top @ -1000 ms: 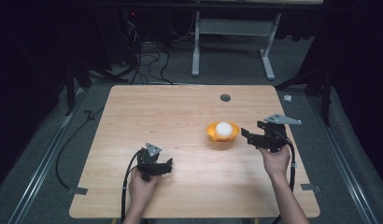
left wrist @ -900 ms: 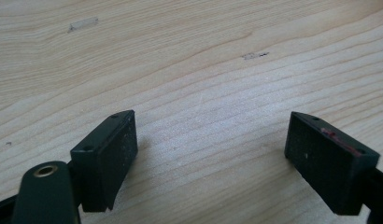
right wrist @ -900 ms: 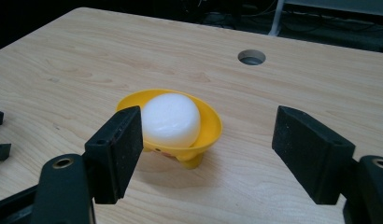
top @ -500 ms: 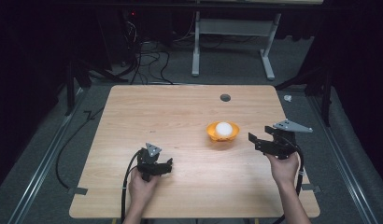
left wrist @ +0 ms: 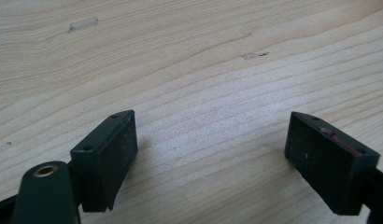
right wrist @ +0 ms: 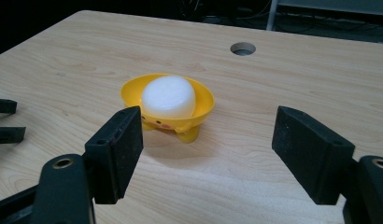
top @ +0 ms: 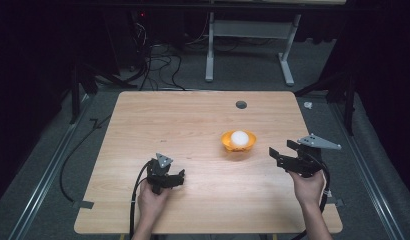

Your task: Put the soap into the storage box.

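Note:
A small yellow footed bowl (top: 249, 145) stands right of the table's middle and holds a white rounded lump (top: 239, 138). My right gripper (top: 279, 153) hovers to the right of the bowl, jaws pointing at it, open and empty. In the right gripper view the bowl (right wrist: 206, 103) with the lump (right wrist: 168, 95) lies just beyond the spread jaws of that gripper (right wrist: 206, 149). My left gripper (top: 180, 177) rests near the table's front left, open. In the left gripper view its jaws (left wrist: 210, 154) stand wide apart over bare wood.
A round cable hole (top: 241, 104) sits in the wooden table (top: 158, 120) behind the bowl. The table's right edge is close beside my right hand. A white desk frame (top: 288, 55) and loose cables (top: 148, 60) lie on the floor beyond the far edge.
My right gripper has drawn back to the right, away from the bowl and toward the table's right edge. The left gripper and the bowl have stayed put.

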`<action>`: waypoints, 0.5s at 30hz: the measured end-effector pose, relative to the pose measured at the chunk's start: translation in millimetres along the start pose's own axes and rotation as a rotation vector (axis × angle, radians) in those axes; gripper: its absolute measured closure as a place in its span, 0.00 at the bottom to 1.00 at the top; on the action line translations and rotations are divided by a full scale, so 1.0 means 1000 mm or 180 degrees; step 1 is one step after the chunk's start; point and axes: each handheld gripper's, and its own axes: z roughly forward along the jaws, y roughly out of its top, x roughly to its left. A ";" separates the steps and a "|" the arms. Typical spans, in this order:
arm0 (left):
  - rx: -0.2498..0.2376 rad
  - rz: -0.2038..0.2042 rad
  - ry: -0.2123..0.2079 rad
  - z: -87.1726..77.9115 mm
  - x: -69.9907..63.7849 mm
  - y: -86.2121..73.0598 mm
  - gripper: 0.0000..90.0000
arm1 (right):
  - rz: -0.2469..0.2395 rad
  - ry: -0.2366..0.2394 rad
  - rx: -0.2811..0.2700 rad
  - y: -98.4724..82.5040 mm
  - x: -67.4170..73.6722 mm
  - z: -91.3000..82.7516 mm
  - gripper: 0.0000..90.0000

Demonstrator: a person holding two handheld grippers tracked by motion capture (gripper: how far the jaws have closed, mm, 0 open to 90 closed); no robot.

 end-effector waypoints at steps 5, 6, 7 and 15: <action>0.0000 0.0000 0.0000 0.000 0.000 0.000 0.19 | -0.0006 -0.0012 0.0021 -0.004 0.002 -0.003 0.28; 0.0001 0.0001 0.0000 0.000 0.000 0.000 0.19 | -0.0009 -0.0015 0.0020 -0.005 0.002 -0.003 0.28; 0.0000 0.0000 -0.0001 0.000 0.000 0.000 0.19 | 0.0000 -0.0021 0.0016 -0.006 0.002 -0.004 0.28; 0.0000 0.0000 0.0000 0.000 0.000 0.000 0.19 | -0.0004 -0.0032 0.0029 -0.014 0.004 -0.007 0.28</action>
